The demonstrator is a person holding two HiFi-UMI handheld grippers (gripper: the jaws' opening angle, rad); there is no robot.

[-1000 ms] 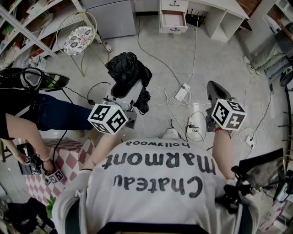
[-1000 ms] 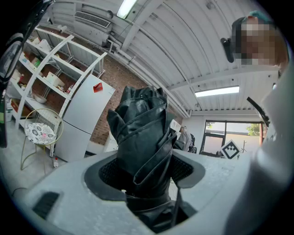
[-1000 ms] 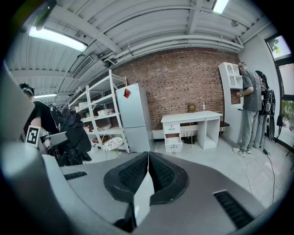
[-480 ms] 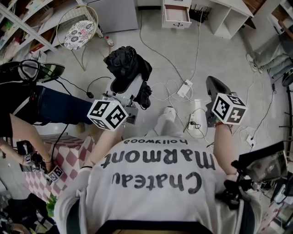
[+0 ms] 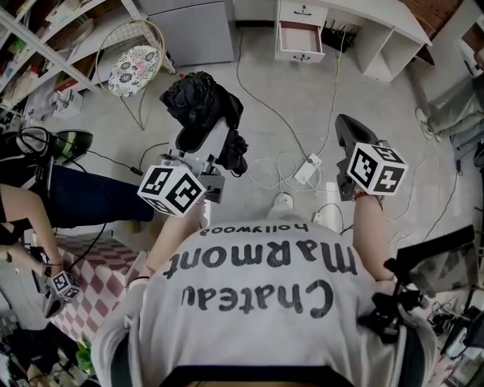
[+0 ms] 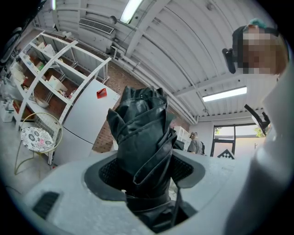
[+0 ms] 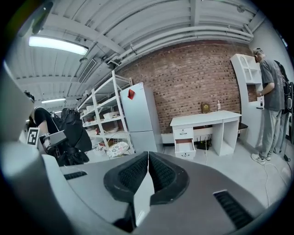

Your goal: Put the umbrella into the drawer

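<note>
Your left gripper [image 5: 198, 143] is clamped on the folded black umbrella [image 5: 200, 102]. In the left gripper view its pads [image 6: 108, 173] press the bundle from both sides, and the fabric stands out past the jaws. Your right gripper [image 5: 345, 128] carries nothing, its jaws brought together until they meet. The open drawer [image 5: 300, 34] sits in the white desk [image 5: 378, 23] across the floor, well apart from the umbrella, with cables and a power strip [image 5: 306, 170] lying between.

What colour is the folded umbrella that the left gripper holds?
Black all over. The umbrella shows best in the left gripper view.
</note>
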